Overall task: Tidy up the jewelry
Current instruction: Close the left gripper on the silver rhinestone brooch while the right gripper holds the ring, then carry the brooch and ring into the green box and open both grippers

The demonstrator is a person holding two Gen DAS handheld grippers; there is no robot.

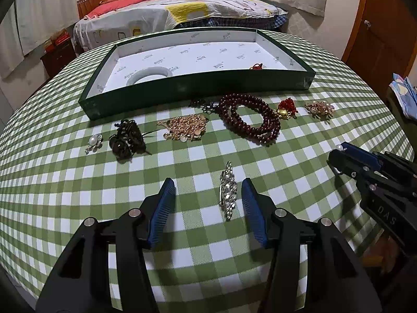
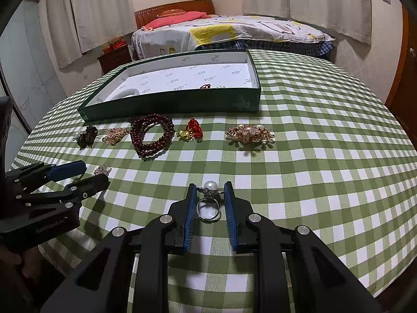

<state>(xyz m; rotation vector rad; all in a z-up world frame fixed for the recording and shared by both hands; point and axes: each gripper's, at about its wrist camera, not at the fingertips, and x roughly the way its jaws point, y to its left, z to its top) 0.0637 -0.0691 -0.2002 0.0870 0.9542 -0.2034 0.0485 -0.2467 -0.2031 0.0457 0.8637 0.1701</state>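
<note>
My left gripper hovers low over the checked tablecloth, jaws open. A long rhinestone brooch lies flat between its fingers, close to the right pad, with no pad pressing on it. From the right wrist view this gripper sits at the left with the brooch at its tips. My right gripper is shut on a silver pearl ring, pearl at the fingertips. In the left wrist view the right gripper is at the right edge. The green tray stands at the back.
The tray holds a white bangle and a small red piece. In front of it lie a pearl brooch, a dark flower piece, a gold piece, dark red beads, a red-gold charm and a gold brooch.
</note>
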